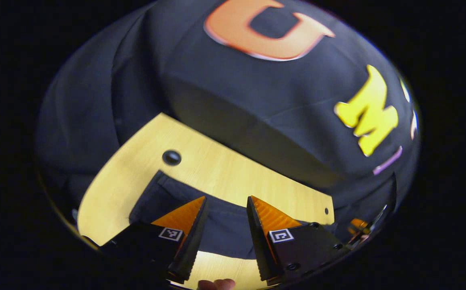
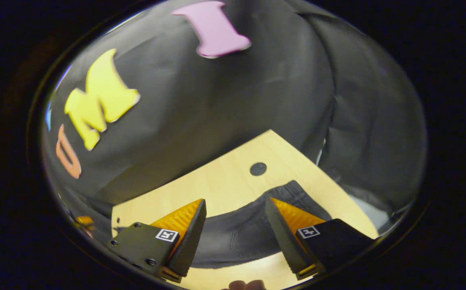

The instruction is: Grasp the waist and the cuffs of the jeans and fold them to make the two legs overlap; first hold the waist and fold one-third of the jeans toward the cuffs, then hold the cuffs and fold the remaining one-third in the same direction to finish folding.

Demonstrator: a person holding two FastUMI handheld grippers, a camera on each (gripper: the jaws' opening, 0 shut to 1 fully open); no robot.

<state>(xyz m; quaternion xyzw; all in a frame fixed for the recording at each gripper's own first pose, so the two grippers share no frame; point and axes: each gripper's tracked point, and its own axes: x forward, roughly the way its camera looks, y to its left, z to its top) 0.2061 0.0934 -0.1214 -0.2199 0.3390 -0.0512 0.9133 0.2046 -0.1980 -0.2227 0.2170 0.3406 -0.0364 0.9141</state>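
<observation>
In the left gripper view, the left gripper has its fingers spread wide, holding nothing, above the jeans lying on the table. In the right gripper view, the right gripper is spread wide too, above the jeans near a dark hole.

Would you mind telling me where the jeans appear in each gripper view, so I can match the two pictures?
Left gripper view: the jeans lie low in the centre, between the open left claw fingers.
Right gripper view: the jeans lie low, right of centre, between the open right claw fingers.
Shared landmark: the wooden table.
</observation>
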